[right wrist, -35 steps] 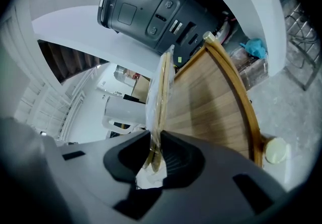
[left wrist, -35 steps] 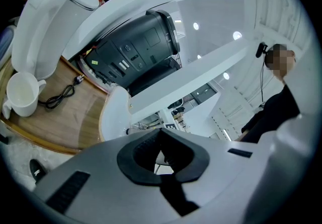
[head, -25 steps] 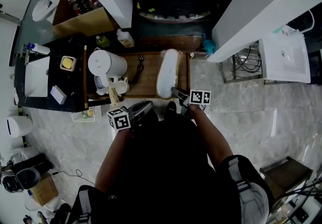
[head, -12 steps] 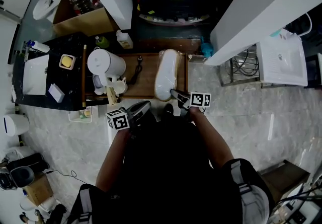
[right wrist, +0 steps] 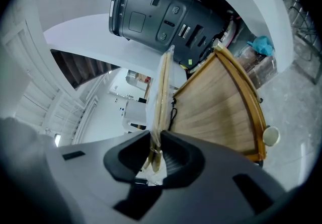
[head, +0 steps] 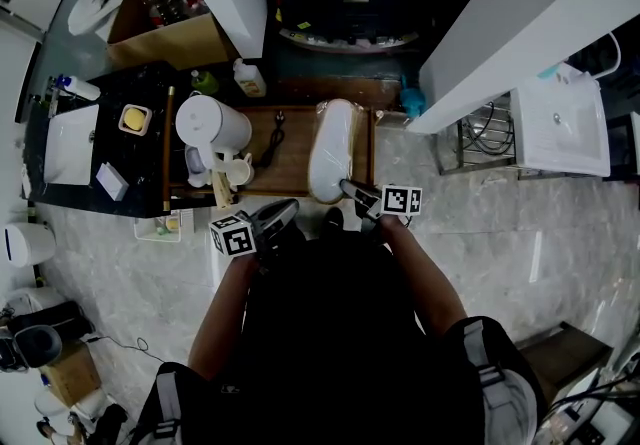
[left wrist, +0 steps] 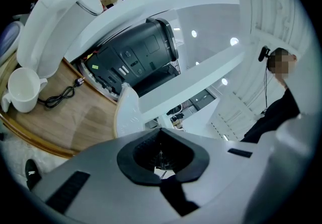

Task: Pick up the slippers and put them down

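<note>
Head view, slippers: the white wrapped slippers [head: 335, 143] are stretching lengthwise over the right part of the wooden desk [head: 295, 161].
Head view, right gripper: the right gripper [head: 348, 185] is gripping the pack's near end.
Head view, left gripper: the left gripper [head: 285, 211] is hovering by the desk's near edge, apart from the slippers.
Head view, kettle: the kettle [head: 210, 123] is standing on the desk's left, with a cup [head: 238, 171] just beside it and a cable [head: 275, 133] lying between kettle and slippers.
Left gripper view, jaws: the left gripper [left wrist: 161, 160] is keeping its jaws pressed together, with nothing between them.
Left gripper view, slippers: the slippers [left wrist: 128, 112] are showing ahead over the desk [left wrist: 75, 117].
Right gripper view, jaws: the right gripper [right wrist: 156, 155] is pinching the slippers [right wrist: 161, 97] edge-on, above the desk [right wrist: 221, 102].
</note>
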### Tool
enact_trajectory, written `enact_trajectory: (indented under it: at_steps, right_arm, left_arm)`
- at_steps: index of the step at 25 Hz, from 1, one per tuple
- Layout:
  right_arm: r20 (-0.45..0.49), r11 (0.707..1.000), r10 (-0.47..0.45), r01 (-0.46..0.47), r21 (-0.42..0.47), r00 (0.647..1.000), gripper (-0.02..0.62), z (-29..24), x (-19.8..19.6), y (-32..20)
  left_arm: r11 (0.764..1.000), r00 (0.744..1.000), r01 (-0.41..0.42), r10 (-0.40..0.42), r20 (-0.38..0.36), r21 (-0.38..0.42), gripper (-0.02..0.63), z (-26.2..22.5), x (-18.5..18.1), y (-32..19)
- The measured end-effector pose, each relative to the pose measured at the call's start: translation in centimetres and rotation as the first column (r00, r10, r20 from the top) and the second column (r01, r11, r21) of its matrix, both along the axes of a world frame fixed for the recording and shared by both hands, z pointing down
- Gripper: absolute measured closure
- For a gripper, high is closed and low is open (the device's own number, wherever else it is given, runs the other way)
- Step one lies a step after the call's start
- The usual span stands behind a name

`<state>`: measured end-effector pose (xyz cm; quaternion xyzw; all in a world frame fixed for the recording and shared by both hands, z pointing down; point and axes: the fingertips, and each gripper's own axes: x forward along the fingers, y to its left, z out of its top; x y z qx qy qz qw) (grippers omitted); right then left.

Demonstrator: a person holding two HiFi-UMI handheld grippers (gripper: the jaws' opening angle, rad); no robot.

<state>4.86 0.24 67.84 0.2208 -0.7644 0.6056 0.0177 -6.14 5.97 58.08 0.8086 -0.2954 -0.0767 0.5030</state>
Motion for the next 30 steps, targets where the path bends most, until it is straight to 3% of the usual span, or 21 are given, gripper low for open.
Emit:
enact_trajectory:
  at_steps: [19,30]
  right_arm:
    - [0.026,0.998,0.056,-0.056,0.009,0.998,0.526,-1.6,-2.3,-1.7]
    - [0.098,0.998,0.069,-0.068,-0.008,0.993,0.525,-3.2,-4.7,-1.8]
  left_arm:
    - [0.996,0.996,-0.085,0.084,-0.019,-0.006,0.594,0.0,-2.9,-2.9]
    - [0.988,0.986,-0.156,0.155,-0.053,-0.006,0.594,-0.3,-4.8,-5.0]
